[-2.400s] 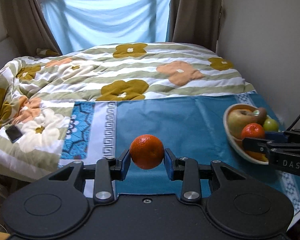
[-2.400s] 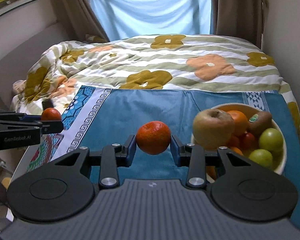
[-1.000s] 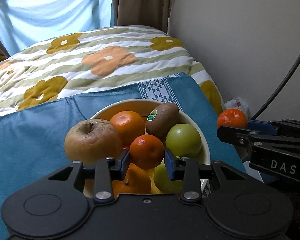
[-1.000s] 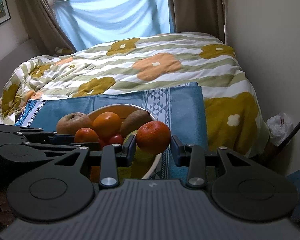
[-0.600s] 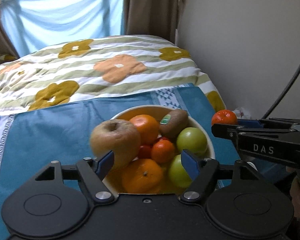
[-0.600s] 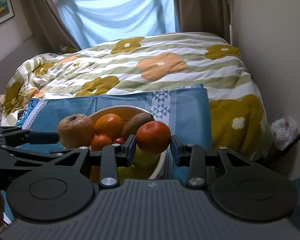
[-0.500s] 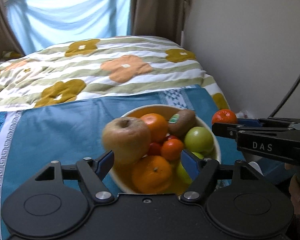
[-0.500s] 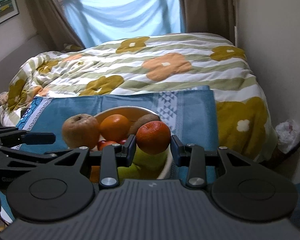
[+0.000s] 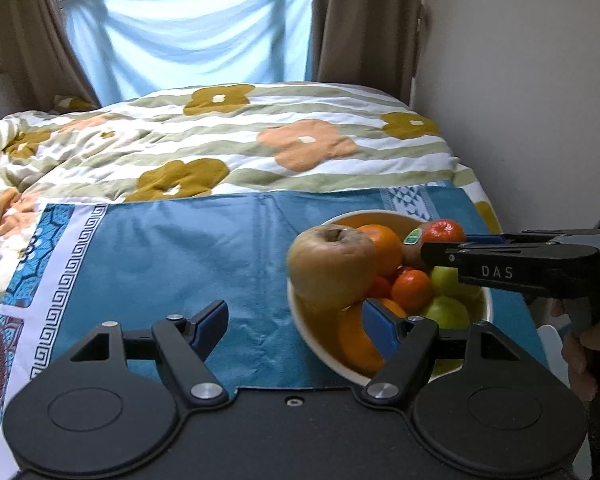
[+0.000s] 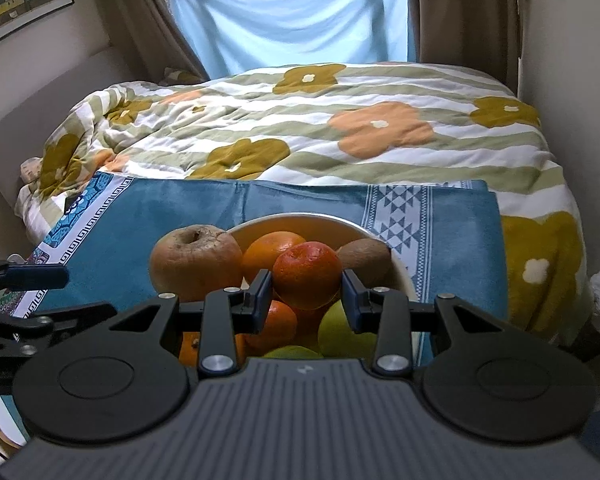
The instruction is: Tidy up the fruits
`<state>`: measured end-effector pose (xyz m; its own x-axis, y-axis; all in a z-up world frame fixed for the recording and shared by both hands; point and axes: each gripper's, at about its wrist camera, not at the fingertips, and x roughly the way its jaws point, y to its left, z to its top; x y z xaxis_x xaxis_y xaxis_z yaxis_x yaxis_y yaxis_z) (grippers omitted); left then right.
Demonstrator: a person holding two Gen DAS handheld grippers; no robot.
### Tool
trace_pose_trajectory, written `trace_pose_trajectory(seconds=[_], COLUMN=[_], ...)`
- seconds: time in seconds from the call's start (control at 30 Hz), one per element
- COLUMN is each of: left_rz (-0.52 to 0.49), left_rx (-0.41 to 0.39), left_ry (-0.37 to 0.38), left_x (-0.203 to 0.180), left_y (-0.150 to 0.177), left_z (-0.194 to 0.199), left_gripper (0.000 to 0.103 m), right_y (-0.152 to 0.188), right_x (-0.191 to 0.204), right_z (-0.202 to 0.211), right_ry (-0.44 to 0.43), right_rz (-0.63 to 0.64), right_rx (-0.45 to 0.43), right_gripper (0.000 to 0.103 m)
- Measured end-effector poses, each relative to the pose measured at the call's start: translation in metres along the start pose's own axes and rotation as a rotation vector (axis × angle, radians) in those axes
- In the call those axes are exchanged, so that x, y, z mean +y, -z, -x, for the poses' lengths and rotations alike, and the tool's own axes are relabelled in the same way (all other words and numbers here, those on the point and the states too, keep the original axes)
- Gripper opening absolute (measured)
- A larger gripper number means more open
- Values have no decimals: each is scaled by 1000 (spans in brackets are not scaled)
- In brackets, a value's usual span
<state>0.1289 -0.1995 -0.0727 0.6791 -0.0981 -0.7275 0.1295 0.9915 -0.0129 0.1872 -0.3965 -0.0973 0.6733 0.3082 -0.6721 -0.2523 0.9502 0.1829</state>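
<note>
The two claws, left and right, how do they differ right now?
The left claw is open and holds nothing; the right claw is shut on a tangerine. The left claw sits beside the bowl, mostly over the blue cloth, while the right claw hangs over the fruit in the bowl. Both are black with blue pads and point toward the bed.

One bowl (image 10: 380, 236), lower centre of the frame. In it: one apple (image 10: 194, 260), one kiwi (image 10: 366, 256), two green fruits (image 9: 446, 312), and about four oranges (image 10: 272, 250), some half hidden. One more orange (image 10: 307, 274) sits between the right tongs (image 10: 307, 298). One blue cloth (image 10: 180, 208), one bed (image 10: 300, 128).
</note>
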Motion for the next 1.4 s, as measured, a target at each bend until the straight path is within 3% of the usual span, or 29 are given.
trace_pose_trajectory(seconds=[0.17,0.3,0.33,0.6,0.97,1.3,1.4], left_rz=[8,23,26,19,9,-11,-21], left_rx=[9,-4,-8,-60,-197,-207,-201], left_ry=[-20,-37,-40,-21,0,-26,-33], left_x=[4,10,11,29,78,118,125], left_y=[4,6,6,11,8,33,43], left_z=[6,17,19,55,140,183,188], left_gripper=[78,79,80,80,80,80,92], right_y=[-1,0,1,4,4,28,39], right_x=[0,3,3,19,92,161,176], right_z=[-4,5,7,40,132,191,197], right_ry=[-12,9,13,59,162,214,226], right_rz=[7,2,-2,-34,-56,-91,-101], right_rx=[-2,-37,-40,-57,-118,-112,-97], right_gripper=[54,92,93,93,93,100,100])
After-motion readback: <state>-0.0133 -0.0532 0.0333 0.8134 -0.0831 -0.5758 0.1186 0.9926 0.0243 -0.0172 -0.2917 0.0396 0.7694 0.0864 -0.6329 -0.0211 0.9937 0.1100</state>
